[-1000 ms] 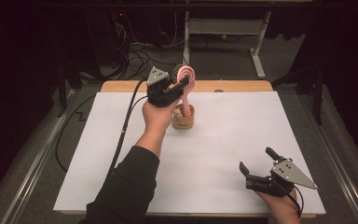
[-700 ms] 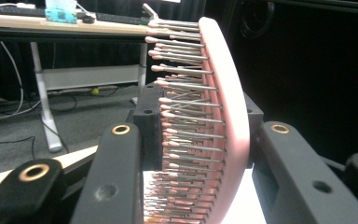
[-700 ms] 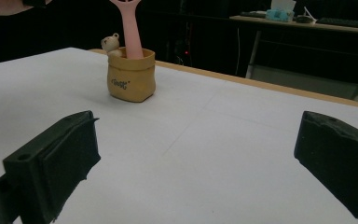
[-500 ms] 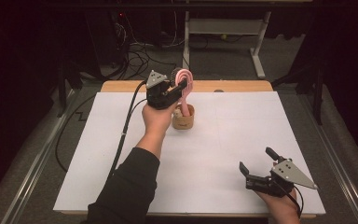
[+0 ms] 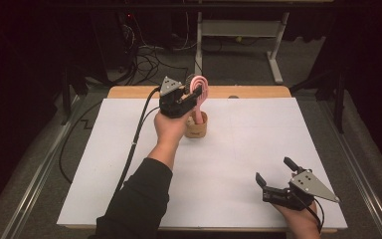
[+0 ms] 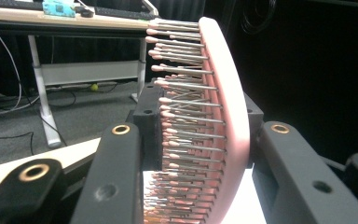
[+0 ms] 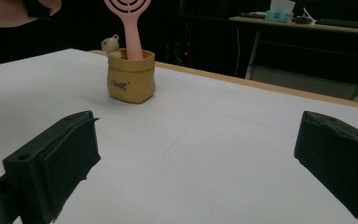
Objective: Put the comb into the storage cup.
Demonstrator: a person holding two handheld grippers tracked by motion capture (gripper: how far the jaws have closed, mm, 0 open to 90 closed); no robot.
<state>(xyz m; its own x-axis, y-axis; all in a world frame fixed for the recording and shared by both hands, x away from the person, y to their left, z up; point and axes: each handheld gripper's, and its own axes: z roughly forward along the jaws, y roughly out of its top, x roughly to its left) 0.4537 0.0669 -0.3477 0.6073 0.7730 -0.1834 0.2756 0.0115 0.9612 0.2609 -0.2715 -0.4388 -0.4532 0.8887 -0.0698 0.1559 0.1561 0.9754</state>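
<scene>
- The right tool [image 5: 274, 172] rests at the near edge of the white worktop [image 5: 258, 134], released, nothing between its jaws.
- Farther off, the left tool [image 5: 193, 93] is clenched on the pink hairbrush [image 6: 223, 116], handle down in the tan holder [image 7: 131, 76].
- Best to lower it straight and release only once seated, so the holder doesn't tip.

A: Where is the high view looking from?

B: It is looking forward and down from above the near edge of the table [image 5: 238, 199], taking in the whole top.

A: And the left gripper view?

B: It is sitting right up against the pink hairbrush [image 6: 223, 116], facing the far desk.

A: The right one?

B: It is looking low across the table [image 7: 205, 140] toward the tan holder [image 7: 131, 77], which the high view is also catching [image 5: 197, 128].
</scene>
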